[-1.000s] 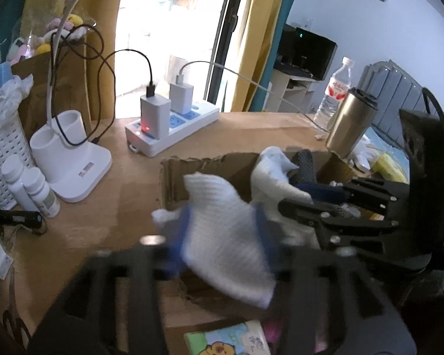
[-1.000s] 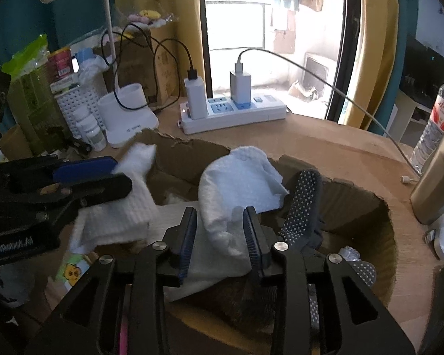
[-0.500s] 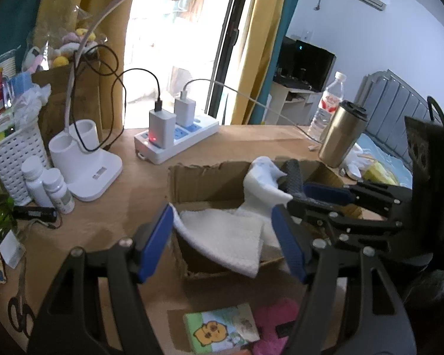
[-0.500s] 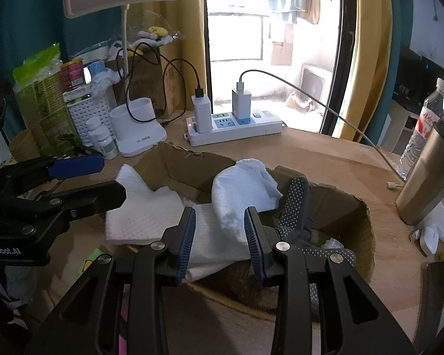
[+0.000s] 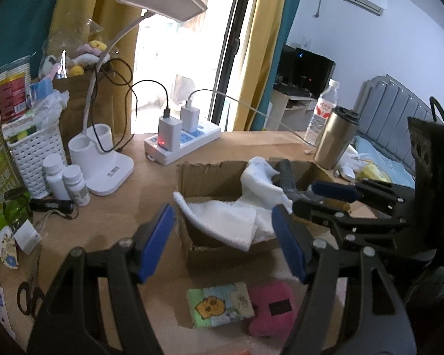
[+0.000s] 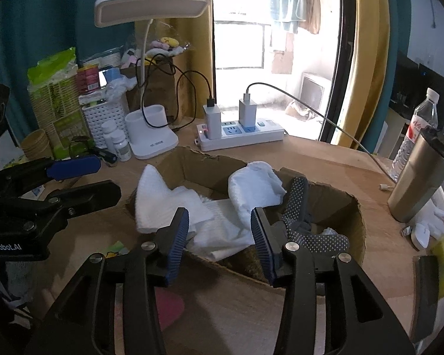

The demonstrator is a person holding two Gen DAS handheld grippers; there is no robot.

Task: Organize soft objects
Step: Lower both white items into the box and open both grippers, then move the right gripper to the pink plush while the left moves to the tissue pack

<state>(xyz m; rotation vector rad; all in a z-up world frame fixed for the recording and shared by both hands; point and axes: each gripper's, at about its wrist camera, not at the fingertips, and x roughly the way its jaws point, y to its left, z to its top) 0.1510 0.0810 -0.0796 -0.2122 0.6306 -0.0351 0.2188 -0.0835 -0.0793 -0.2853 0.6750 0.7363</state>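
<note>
"GenRobot.AI" on left hand-held gripper [image 6: 84, 177]

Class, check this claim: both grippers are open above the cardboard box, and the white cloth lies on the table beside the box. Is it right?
Not quite. The white cloth lies in the cardboard box, draped over its edge, as the right wrist view shows. The left gripper and right gripper are indeed open.

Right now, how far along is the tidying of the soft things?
Done: white cloths and a dotted grey sock lie in the cardboard box. In hand: nothing; the left tool and right tool are open. Left: the pink plush and cartoon-print sponge on the table.
</note>
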